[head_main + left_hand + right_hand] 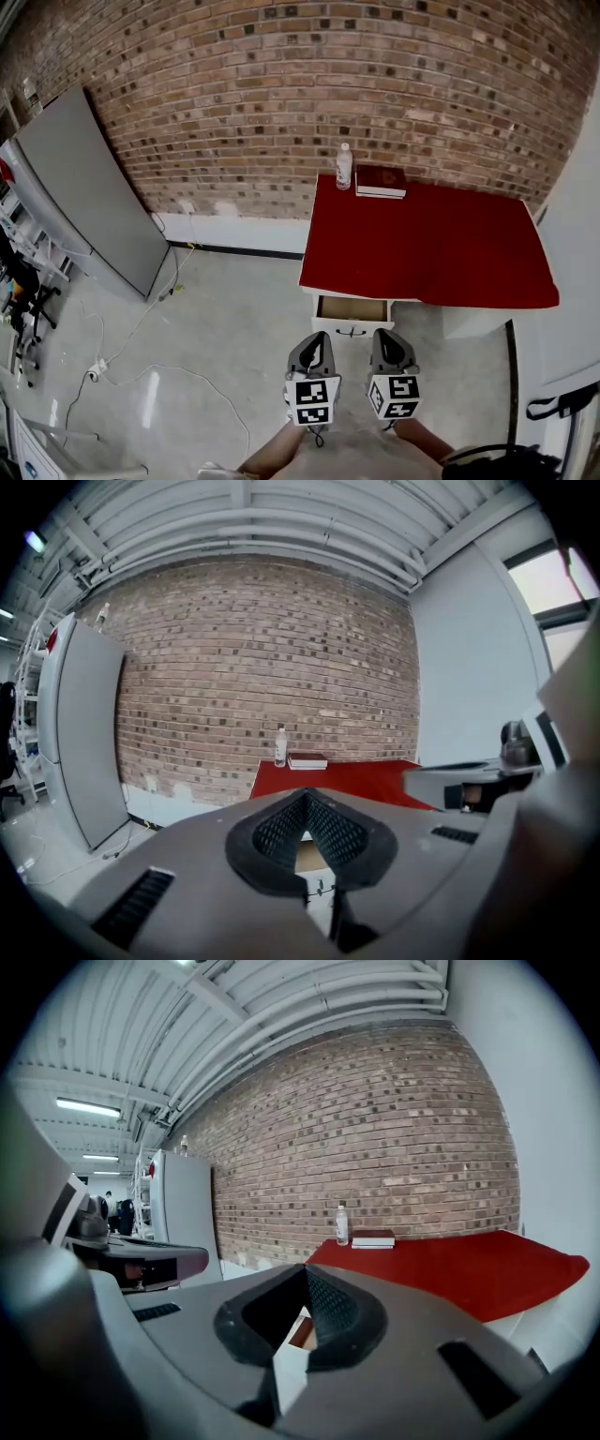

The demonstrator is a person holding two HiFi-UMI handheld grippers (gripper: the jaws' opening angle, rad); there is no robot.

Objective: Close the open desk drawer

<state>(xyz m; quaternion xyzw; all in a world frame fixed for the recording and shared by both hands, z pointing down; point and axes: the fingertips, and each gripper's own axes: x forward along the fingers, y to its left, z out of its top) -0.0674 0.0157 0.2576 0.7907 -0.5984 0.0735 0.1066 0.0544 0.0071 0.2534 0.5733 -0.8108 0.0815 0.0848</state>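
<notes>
A desk with a red top [441, 248] stands against the brick wall. Its white drawer [352, 314] is pulled out under the front left corner, showing a bare brown inside and a small handle [352, 331]. My left gripper [314, 339] and right gripper [386, 336] hang side by side just in front of the drawer, apart from it, both shut on nothing. In the left gripper view the drawer [307, 856] shows through the gap under the left gripper [305, 799]. In the right gripper view the drawer [302, 1332] peeks past the right gripper [306, 1274].
A water bottle [344, 167] and a dark red book [381, 181] sit at the desk's far left corner. A grey panel [94, 192] leans at the left. Cables [141, 375] trail across the concrete floor. A white wall [572, 281] borders the right.
</notes>
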